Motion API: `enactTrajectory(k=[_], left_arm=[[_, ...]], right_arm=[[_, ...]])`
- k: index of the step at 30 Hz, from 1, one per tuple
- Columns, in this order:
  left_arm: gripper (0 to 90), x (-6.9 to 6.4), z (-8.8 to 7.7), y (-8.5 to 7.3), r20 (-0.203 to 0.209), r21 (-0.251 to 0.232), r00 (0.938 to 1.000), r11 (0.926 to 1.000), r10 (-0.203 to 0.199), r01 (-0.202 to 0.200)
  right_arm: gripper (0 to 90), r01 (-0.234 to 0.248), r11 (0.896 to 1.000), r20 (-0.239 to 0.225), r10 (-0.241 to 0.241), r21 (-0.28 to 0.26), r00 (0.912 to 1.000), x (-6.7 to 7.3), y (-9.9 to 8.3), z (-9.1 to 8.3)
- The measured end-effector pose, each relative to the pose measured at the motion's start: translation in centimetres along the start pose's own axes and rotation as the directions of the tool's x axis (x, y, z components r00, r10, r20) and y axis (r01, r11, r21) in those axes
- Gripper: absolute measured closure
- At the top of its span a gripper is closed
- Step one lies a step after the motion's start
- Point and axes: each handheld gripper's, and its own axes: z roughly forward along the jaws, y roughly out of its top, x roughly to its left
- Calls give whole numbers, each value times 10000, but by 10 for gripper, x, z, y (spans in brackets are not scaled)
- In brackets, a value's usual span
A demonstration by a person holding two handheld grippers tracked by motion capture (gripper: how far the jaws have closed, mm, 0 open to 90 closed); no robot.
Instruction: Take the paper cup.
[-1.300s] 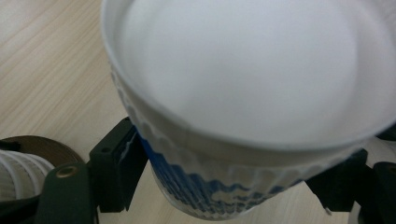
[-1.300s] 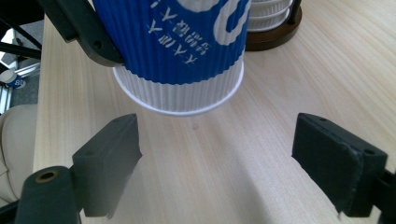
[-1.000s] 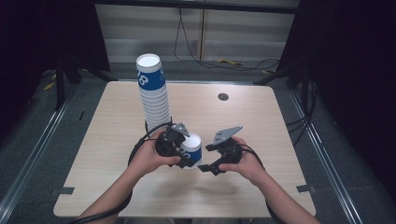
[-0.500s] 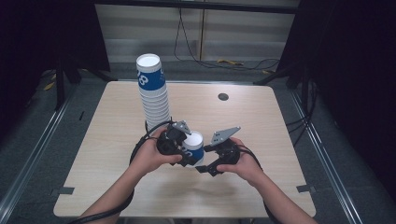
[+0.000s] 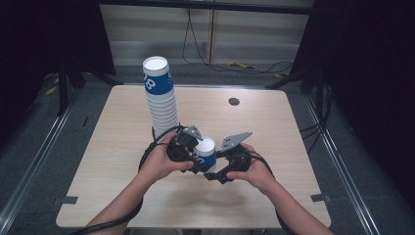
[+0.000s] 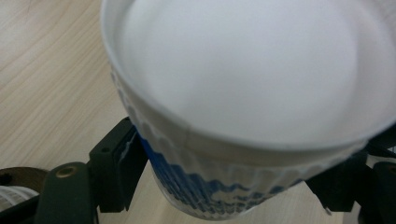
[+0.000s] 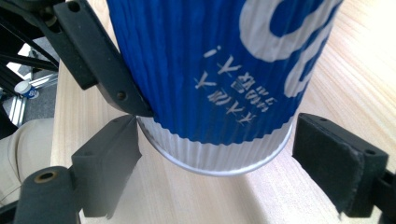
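Observation:
A blue and white ribbed paper cup (image 5: 206,151) hangs just above the table with its white end up, between both hands. My left gripper (image 5: 194,159) comes in from the left and is shut on the cup (image 6: 243,116); in the left gripper view its pads (image 6: 122,161) press the cup's sides. My right gripper (image 5: 216,172) reaches in from the right, lower down. In the right gripper view its jaws straddle the cup's (image 7: 210,84) lower white band. One of its pads (image 7: 109,158) is at the rim, and a small gap shows at the other.
A tall stack of the same cups (image 5: 160,98) stands on the wooden table (image 5: 274,132) just behind the left hand. A small dark round hole (image 5: 234,102) sits towards the table's far right. Cables trail from both grippers.

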Motion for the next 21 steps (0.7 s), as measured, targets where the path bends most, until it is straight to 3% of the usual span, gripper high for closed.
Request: enactTrajectory(k=[21], left_arm=[[229, -1, 1, 0, 72, -120, 9999, 9999, -110, 110]], right_arm=[[151, -145, 9996, -121, 143, -239, 9998, 1, 0, 3]])
